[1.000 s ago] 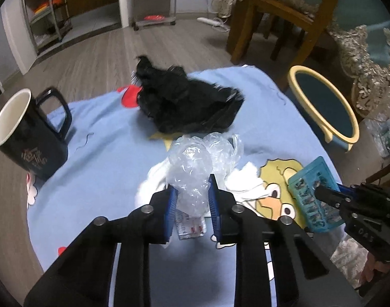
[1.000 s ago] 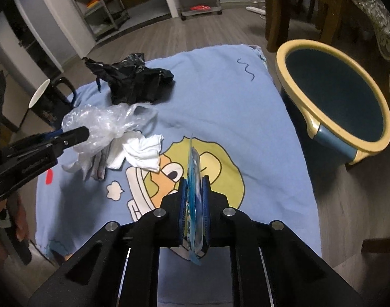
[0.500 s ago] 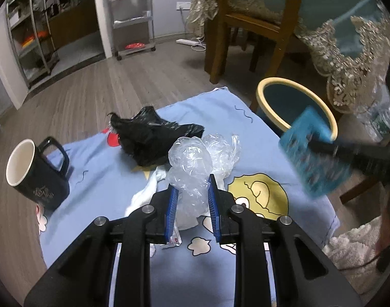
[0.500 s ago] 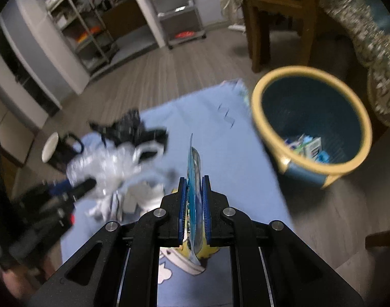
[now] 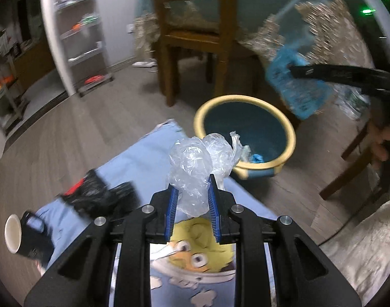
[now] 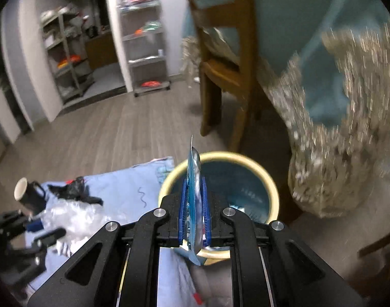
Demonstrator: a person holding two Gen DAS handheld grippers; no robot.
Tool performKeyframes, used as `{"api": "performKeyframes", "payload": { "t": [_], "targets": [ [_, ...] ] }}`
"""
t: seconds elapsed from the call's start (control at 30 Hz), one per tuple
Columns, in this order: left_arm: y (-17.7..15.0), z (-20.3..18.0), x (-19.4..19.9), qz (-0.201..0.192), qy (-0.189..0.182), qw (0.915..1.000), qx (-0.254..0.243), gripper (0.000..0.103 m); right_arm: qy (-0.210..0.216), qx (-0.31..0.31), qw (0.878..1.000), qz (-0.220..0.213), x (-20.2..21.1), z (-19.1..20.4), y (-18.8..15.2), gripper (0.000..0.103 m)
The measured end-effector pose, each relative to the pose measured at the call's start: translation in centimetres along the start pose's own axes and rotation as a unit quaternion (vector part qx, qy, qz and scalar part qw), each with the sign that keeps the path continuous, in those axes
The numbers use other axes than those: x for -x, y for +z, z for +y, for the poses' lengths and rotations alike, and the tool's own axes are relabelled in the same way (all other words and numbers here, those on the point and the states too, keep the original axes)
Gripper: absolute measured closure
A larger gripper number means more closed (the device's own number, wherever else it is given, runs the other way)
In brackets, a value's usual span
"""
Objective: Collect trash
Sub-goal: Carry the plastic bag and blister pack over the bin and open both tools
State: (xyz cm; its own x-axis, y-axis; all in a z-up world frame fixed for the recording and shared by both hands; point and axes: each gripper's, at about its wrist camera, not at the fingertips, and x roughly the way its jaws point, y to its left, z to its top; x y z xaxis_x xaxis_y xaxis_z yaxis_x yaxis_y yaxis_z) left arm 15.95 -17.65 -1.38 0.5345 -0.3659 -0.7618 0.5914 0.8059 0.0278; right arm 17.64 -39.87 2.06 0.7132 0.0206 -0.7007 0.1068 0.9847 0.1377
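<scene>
Both grippers had risen off the blue cartoon cloth (image 5: 148, 161) over the last second and swung toward the yellow-rimmed bin (image 5: 289, 138), each carrying a piece of trash. The left gripper (image 5: 192, 207) had its jaws closed to a narrow gap on the crumpled clear plastic bag (image 5: 192, 163), which a second earlier hung low over the cloth and now sat in the air just short of the bin's near rim. The right gripper (image 6: 194, 220) was pinched nearly shut on the flat blue wrapper (image 6: 194, 179), held edge-on and lined up over the bin's mouth (some blue and white litter already lay at the bottom). Seen from the left wrist, that wrapper showed blurred, above and to the right of the bin. Left behind on the cloth were the black plastic bag (image 6: 72, 192), some white tissue (image 6: 64, 245) and the black mug (image 6: 28, 195) at the far left edge. My reading is that both pieces were about ready to drop, the wrapper first, with the black bag and tissue still to be fetched.
</scene>
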Motion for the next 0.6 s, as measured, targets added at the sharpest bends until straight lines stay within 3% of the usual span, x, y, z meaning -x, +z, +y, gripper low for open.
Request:
{"api": "performKeyframes", "payload": {
  "t": [0.23, 0.6],
  "targets": [
    [0.9, -4.2, -3.5, 0.014, -0.038, 0.9991, -0.009, 0.081, 0.002, -0.064, 0.996, 0.065, -4.8, -3.9, -1.6, 0.090],
    [2.1, -6.6, -8.4, 0.044, -0.052, 0.9976, -0.013, 0.081, -0.014, -0.107, 0.991, 0.076, -5.8, -7.1, -2.4, 0.090]
  ]
}}
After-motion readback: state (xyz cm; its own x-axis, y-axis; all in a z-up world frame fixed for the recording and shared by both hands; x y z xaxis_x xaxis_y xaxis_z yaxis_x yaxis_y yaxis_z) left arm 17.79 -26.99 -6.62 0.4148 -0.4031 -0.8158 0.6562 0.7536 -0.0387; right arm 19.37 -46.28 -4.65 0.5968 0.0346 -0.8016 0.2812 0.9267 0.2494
